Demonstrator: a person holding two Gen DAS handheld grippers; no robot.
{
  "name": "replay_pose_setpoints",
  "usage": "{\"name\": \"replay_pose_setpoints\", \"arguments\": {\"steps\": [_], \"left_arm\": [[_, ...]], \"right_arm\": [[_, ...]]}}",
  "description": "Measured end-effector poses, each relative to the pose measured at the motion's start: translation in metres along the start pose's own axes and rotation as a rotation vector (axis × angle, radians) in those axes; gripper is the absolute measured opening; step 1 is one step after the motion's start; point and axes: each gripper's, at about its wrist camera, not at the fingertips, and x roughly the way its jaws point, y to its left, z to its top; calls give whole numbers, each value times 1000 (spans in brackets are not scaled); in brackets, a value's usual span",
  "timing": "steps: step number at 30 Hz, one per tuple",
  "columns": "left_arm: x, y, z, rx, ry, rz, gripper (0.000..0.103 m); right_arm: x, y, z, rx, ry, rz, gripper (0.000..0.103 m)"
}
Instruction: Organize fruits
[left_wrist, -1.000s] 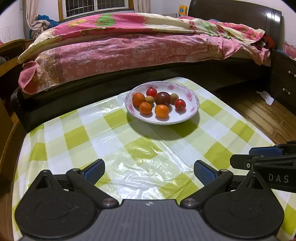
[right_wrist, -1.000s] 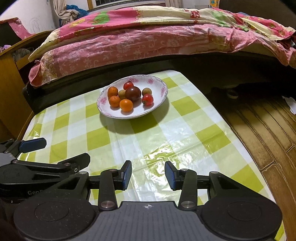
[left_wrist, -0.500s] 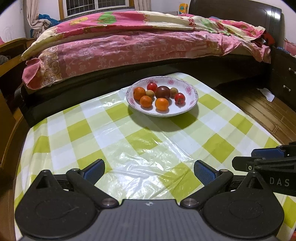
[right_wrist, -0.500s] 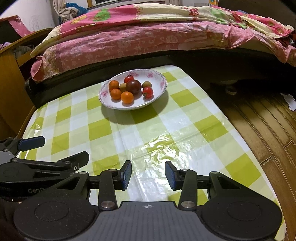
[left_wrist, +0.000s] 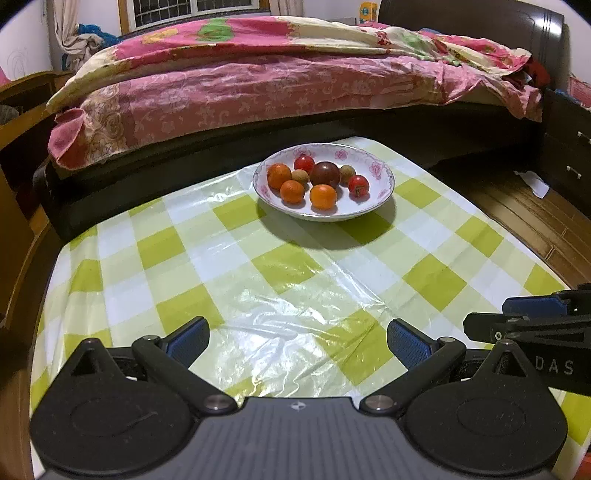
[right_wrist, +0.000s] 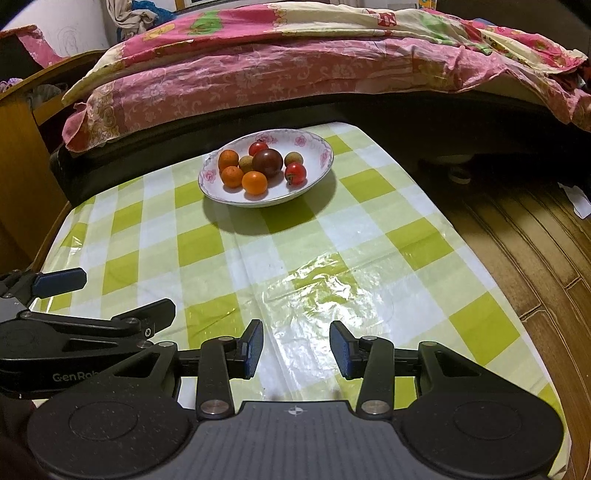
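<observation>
Nearest us, both grippers hung over the near end of the table (left_wrist: 166, 254), pointing down-fwd toward the bowl (left_wrist: 380, 184). We held the left gripper (left_wrist: 297, 341) w/ its blue ribbed pads spread wide, nothing between them. The right gripper (right_wrist: 297, 345) had its jaws much narrower but apart, gap empty, no contact w/ anything. It sat just right of the left one.

The tablecloth (right_wrist: 369, 236) under them was glossy plastic, lime-green and white checks, wrinkled and shiny on our side of the bowl.

The bowl stood well beyond both grippers, near the table's far edge: shallow, round, white ceramic w/ pink flower print on the rim. Round, so no real long axis. Inside it: three matte orange fruits (left_wrist: 323, 196) toward the bowl's near-left, a big dark maroon fruit (left_wrist: 325, 174) at centre, two glossy red ones (left_wrist: 358, 185) (one near-right, one at the back), and two small tan ones (left_wrist: 300, 176) either side of the dark fruit. All roundish and bunched close together.

Beyond the bowl ran a dark bed frame (left_wrist: 221, 162) w/ a rumpled pink floral quilt (left_wrist: 258, 85). Right of the bowl, past the table edge, wood-plank floor (right_wrist: 517, 229).
</observation>
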Motion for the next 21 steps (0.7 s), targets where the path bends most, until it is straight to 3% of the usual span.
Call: {"name": "replay_pose_setpoints", "arguments": {"steps": [21], "left_arm": [[1, 1, -6, -13, 15, 4, 103]], "right_arm": [[1, 3, -8, -7, 19, -3, 38]]}}
